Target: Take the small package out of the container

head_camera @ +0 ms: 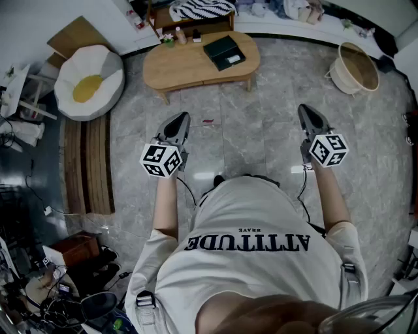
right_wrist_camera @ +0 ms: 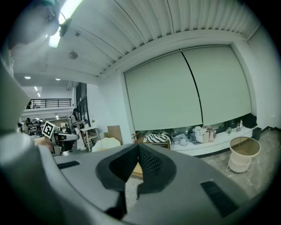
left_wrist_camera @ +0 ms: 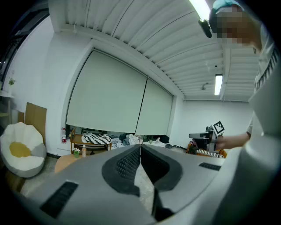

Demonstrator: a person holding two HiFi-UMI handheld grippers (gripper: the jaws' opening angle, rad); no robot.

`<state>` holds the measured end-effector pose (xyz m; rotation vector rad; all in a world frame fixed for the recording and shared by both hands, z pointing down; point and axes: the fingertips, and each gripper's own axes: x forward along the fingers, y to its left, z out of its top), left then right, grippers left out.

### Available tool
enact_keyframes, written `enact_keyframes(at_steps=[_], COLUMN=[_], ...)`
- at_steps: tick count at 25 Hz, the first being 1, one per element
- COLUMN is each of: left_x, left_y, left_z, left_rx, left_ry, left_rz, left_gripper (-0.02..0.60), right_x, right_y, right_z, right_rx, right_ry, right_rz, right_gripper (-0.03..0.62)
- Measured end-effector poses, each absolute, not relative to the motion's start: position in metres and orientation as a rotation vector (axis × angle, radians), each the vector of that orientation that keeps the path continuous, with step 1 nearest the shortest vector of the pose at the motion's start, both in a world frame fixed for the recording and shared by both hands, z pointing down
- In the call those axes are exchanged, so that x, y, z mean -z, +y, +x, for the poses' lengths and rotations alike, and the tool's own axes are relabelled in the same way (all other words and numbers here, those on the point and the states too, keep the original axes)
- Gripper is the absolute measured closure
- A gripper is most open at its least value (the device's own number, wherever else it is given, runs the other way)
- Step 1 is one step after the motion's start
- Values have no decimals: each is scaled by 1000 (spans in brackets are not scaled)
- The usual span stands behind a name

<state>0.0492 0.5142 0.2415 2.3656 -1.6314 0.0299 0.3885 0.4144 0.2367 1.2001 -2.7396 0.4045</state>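
Left claw and right claw are both closed tight, tips meeting with nothing between them, out over the floor. Well ahead of them, a black container lies on the oval wooden surface; what it holds cannot be made out. Only the head view shows it. A pale basket stands on the floor to the right, and the right gripper view shows it too.

The dark flat case near the counter's right end is too small to tell whether it is open or what it holds. The striped cloth on the shelf behind is cut off by the top edge.
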Motion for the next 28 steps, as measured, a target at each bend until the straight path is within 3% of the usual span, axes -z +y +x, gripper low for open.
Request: enact_keyframes(at_steps=[28], left_x=[-251], left_y=[551], left_z=[99], left_rx=[-35], left_ry=[-1704], left_rz=[2303], left_gripper=[560], right_x=[-249], right_y=[426], right_z=[432], right_rx=[-413], right_ry=[-2753], right_rz=[1127], right_gripper=[572])
